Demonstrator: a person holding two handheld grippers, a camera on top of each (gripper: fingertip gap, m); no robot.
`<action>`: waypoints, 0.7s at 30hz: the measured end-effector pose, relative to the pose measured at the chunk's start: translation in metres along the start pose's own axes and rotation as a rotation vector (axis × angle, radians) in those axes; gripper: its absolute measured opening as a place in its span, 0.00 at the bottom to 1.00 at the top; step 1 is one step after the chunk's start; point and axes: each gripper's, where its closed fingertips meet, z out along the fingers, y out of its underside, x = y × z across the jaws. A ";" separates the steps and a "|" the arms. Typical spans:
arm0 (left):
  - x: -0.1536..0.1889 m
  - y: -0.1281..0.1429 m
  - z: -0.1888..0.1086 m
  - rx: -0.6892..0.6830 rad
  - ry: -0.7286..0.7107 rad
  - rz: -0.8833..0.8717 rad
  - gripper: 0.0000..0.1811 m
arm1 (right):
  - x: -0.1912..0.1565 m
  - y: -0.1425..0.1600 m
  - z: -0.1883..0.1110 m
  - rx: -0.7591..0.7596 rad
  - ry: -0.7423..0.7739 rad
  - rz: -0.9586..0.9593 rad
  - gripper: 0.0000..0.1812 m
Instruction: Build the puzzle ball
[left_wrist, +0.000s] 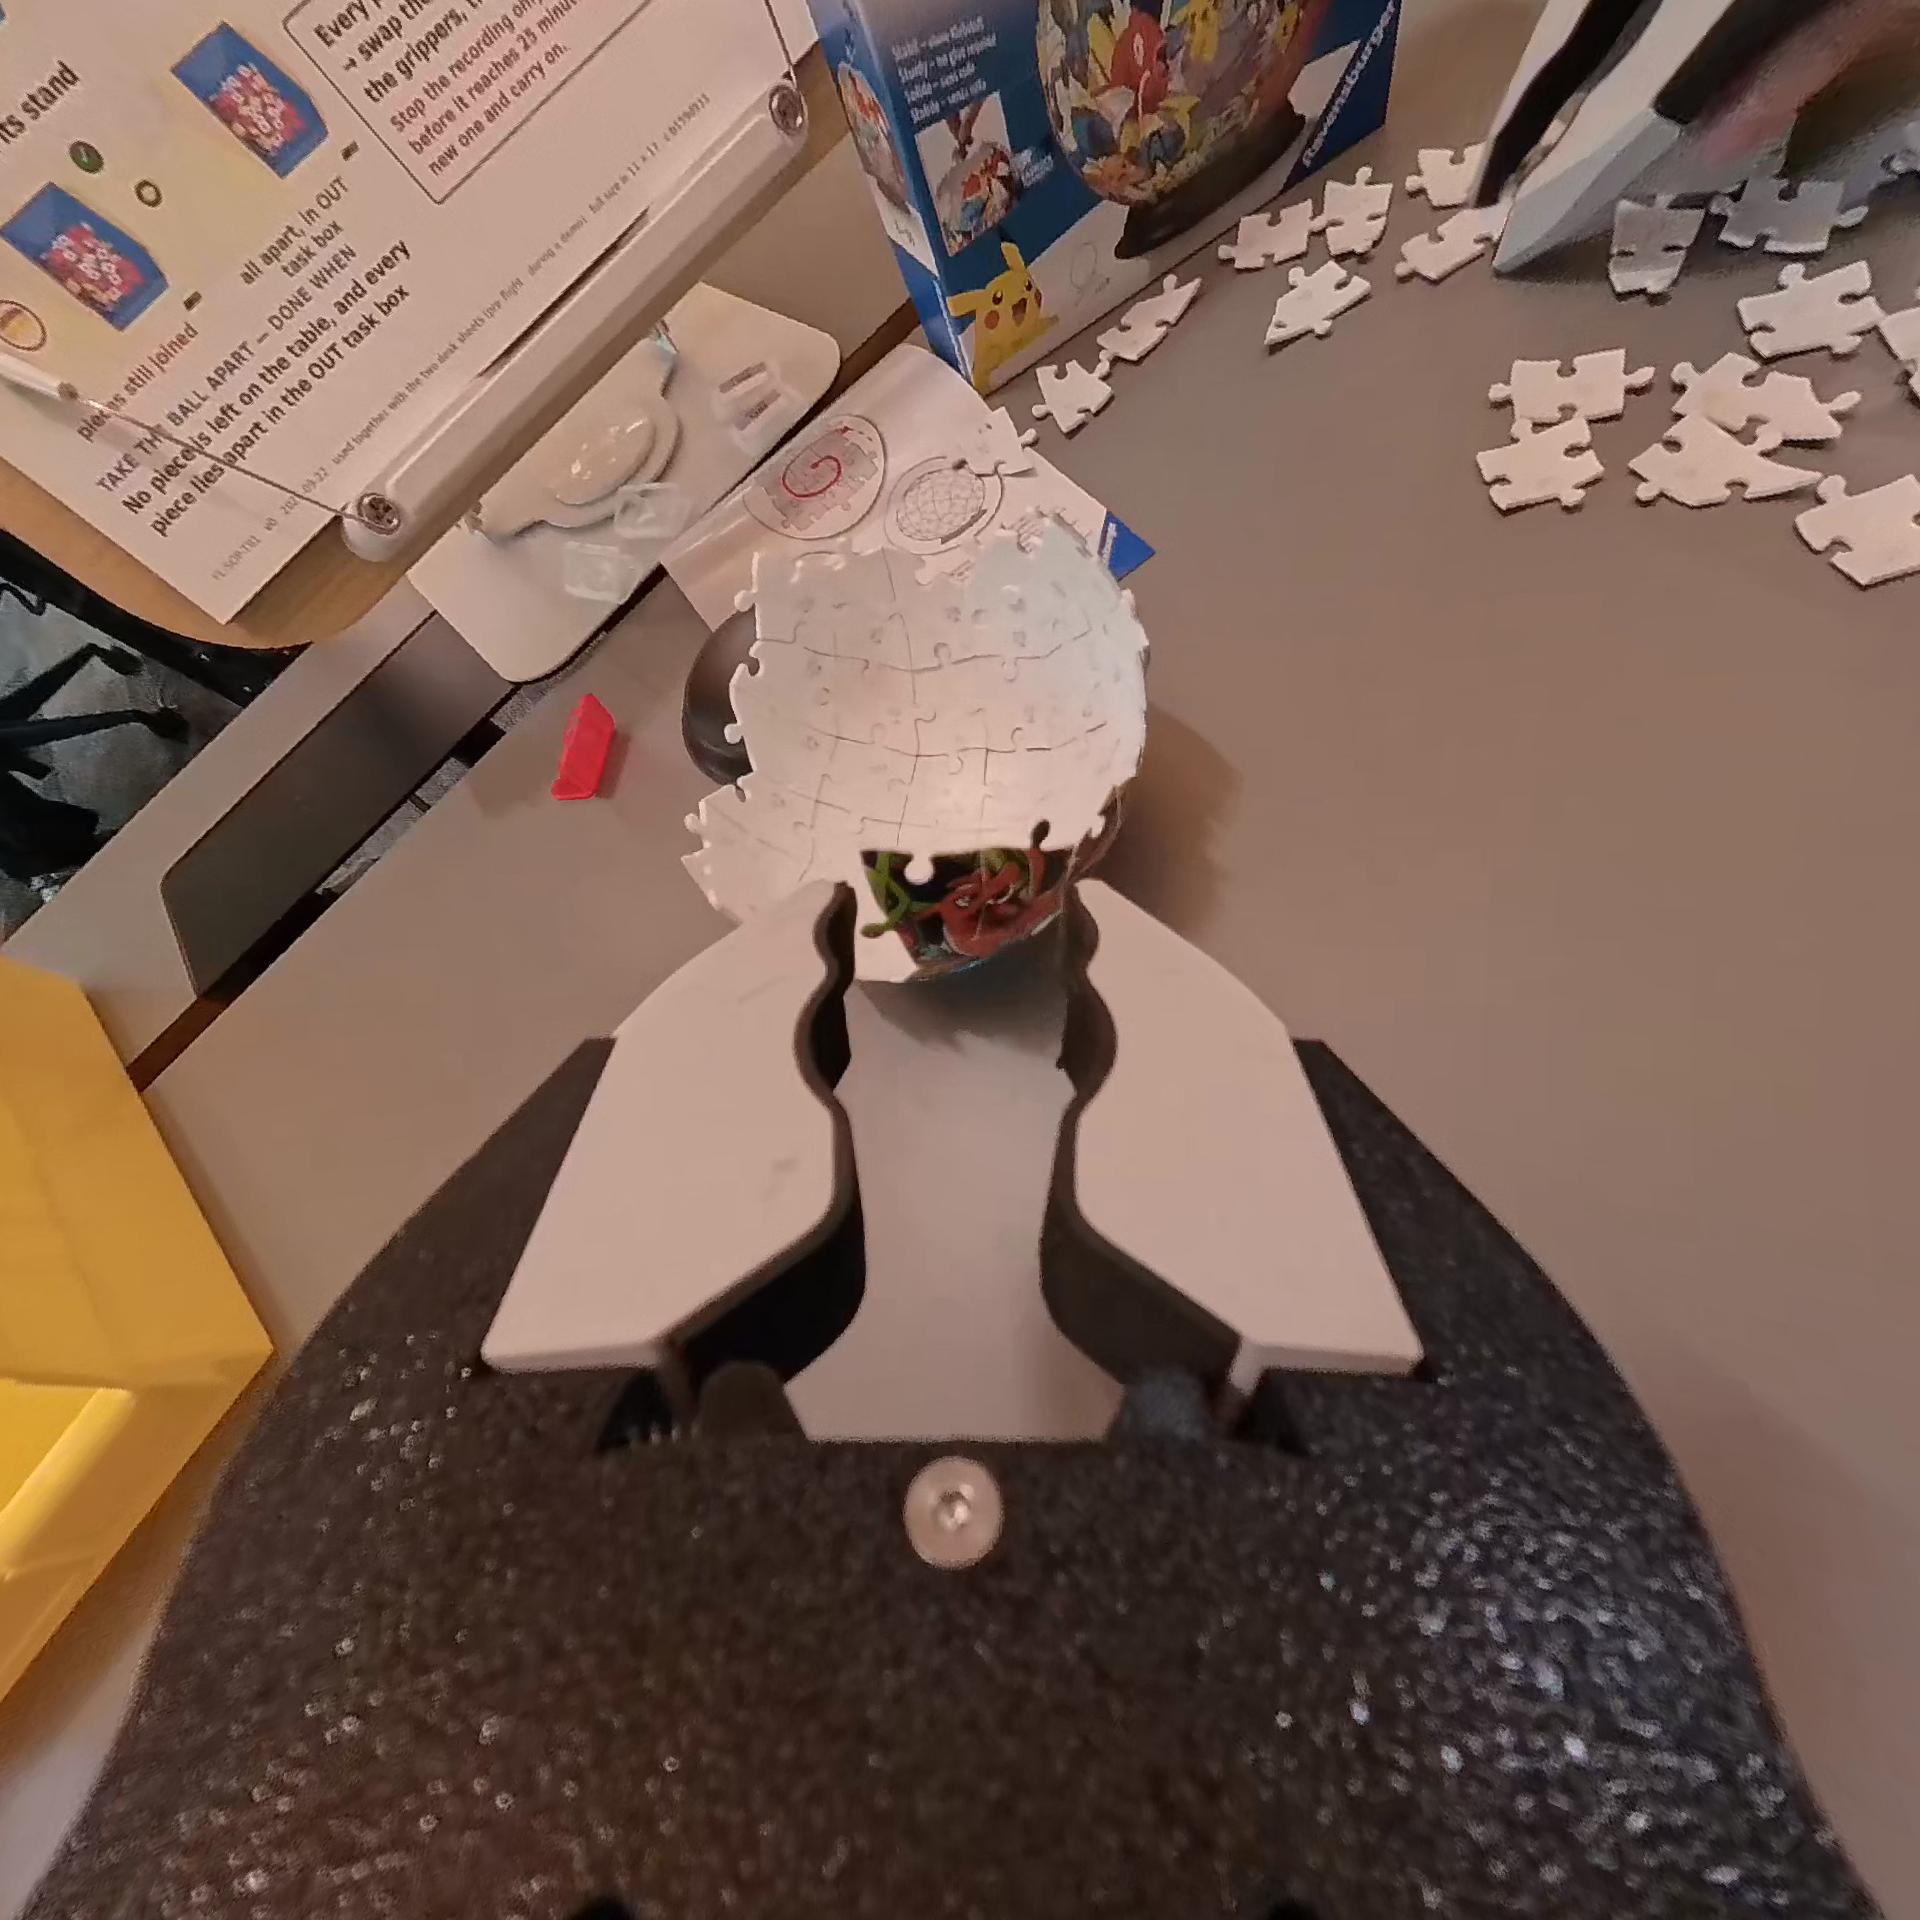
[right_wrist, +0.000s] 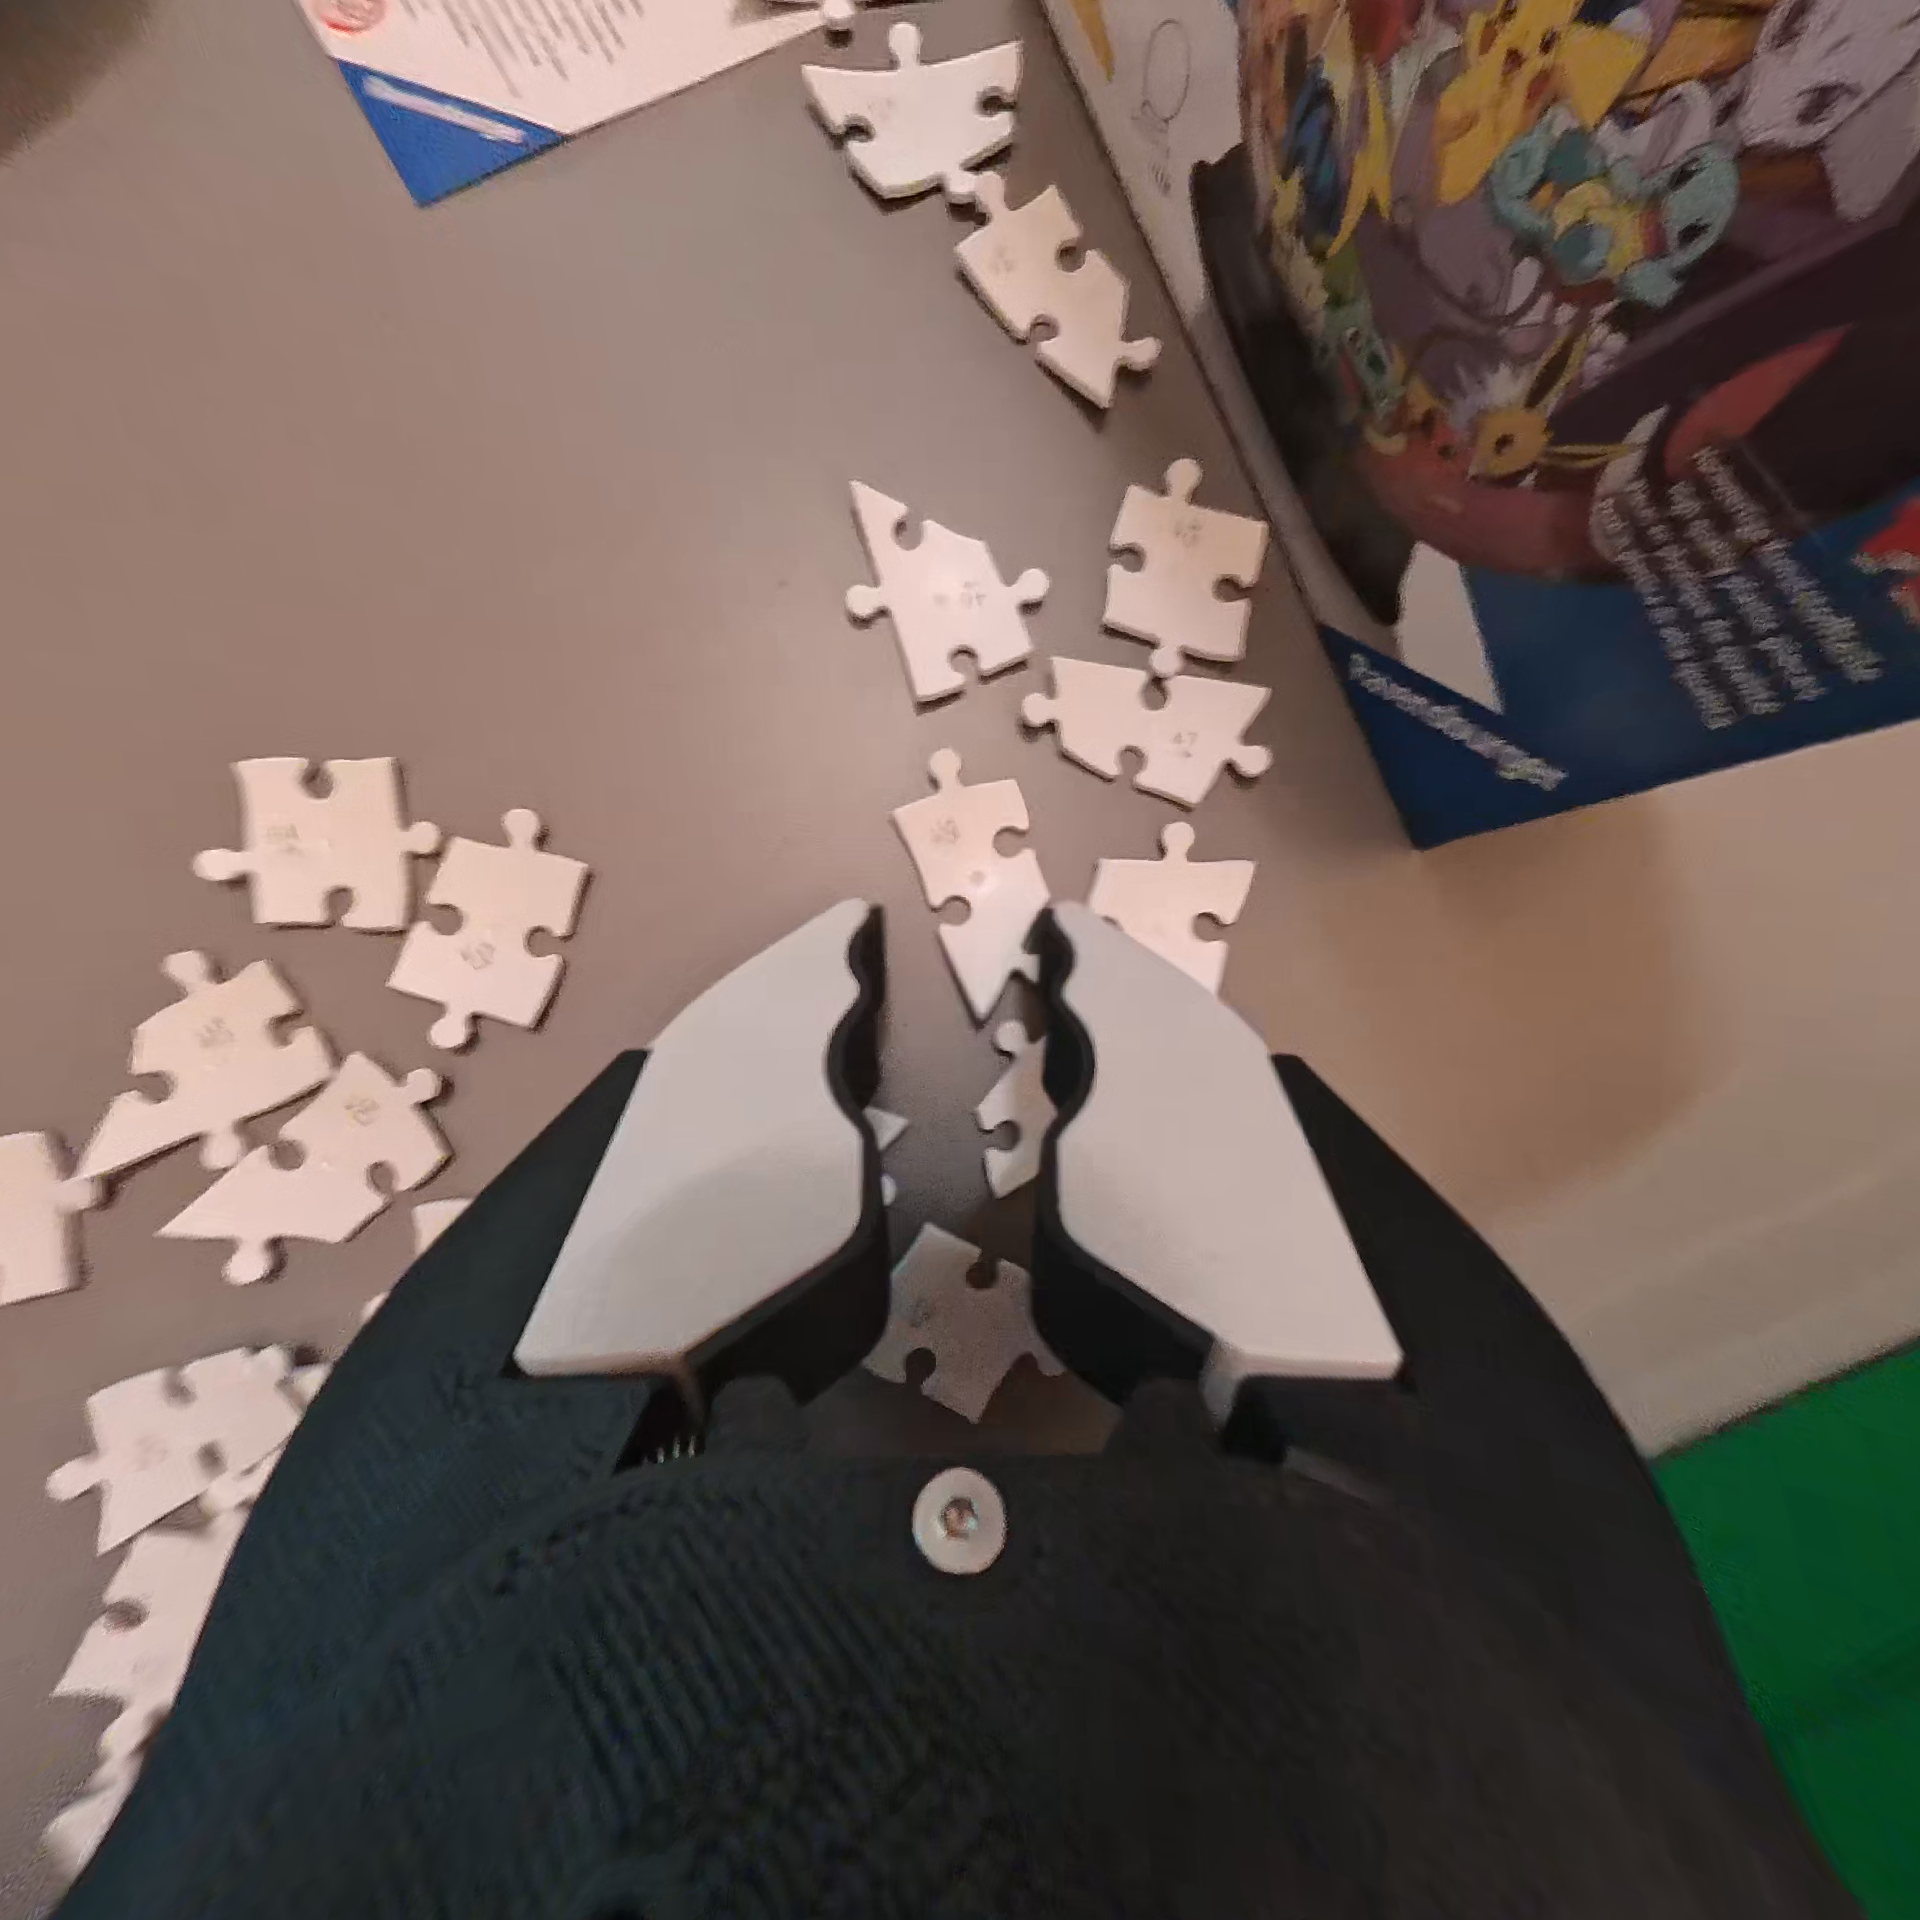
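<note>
A grey tabletop (left_wrist: 1455, 831) carries everything here, with a yellow bin (left_wrist: 94, 1299) at its left edge and a propped instruction sheet (left_wrist: 260, 260) behind. A small red clip (left_wrist: 587, 746) lies left of centre.

In the middle, the left claw (left_wrist: 961, 935) is clamped on the lower rim of the half-built puzzle ball (left_wrist: 935, 717), holding it up over the tabletop. The shell shows its white inner side toward the camera, the hollow facing the claw and the domed, printed side turned away; a strip of printed colour shows at the bottom edge. Being round, it has no clear long axis. Its jagged open edges run along the top left and the bottom.

To the right stand the puzzle box (left_wrist: 1091, 135) and many loose pieces (left_wrist: 1558, 416), white side up, well apart from the ball.

The right claw (right_wrist: 961, 935) hovers over those pieces with its fingers apart, a narrow gap between them, gripping nothing; one pointed piece (right_wrist: 977, 894) lies just beyond the tips.

Judging by the spread of loose pieces, roughly half the ball seems done, and many pieces remain to be fitted.
</note>
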 end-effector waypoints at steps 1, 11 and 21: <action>0.000 0.001 0.000 -0.004 0.001 0.002 0.20 | -0.004 0.001 0.001 -0.012 -0.049 0.027 0.15; 0.004 0.002 0.003 -0.004 0.012 -0.002 0.20 | -0.010 0.000 -0.003 0.032 0.028 -0.004 0.08; 0.066 -0.044 -0.015 0.308 0.285 -0.430 0.19 | -0.167 -0.117 -0.102 0.563 0.388 -0.209 0.08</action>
